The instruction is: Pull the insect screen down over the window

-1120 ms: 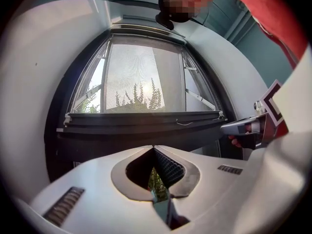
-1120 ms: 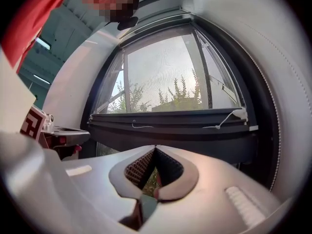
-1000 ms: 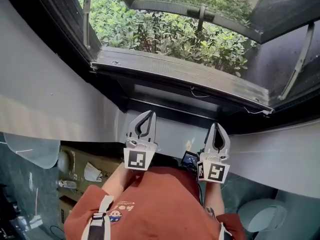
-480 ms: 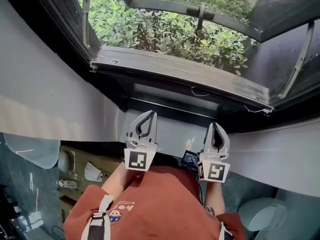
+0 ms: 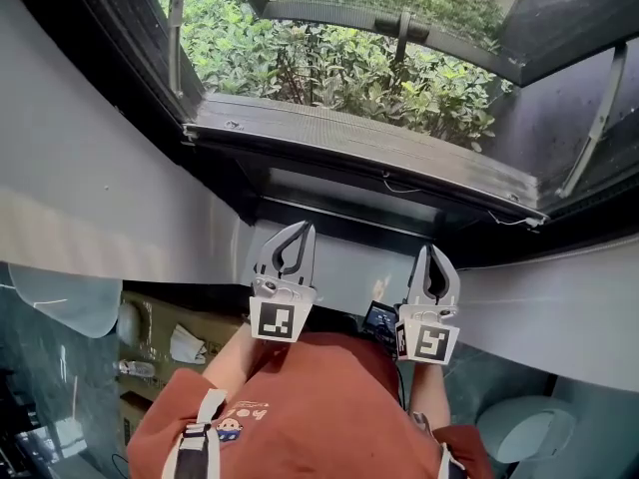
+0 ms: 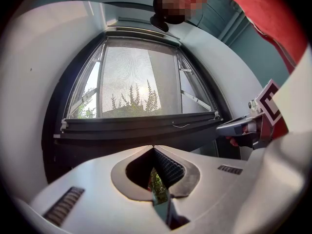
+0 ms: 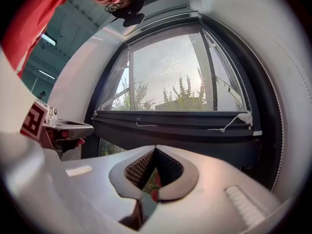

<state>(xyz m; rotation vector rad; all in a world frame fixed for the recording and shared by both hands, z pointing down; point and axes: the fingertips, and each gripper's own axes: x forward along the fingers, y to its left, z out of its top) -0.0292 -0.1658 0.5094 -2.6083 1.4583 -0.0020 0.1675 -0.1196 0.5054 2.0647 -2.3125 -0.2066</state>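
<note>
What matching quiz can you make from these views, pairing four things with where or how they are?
1 grey left gripper
2 dark insect-screen bar
3 green leafy shrubs
4 rust-red shirt

A outdoors in daylight
B clothing at the head view's bottom edge
C jaws shut, empty
D spanning the dark window frame

Pairs: 1-C, 2-D, 3-A, 4-B
</note>
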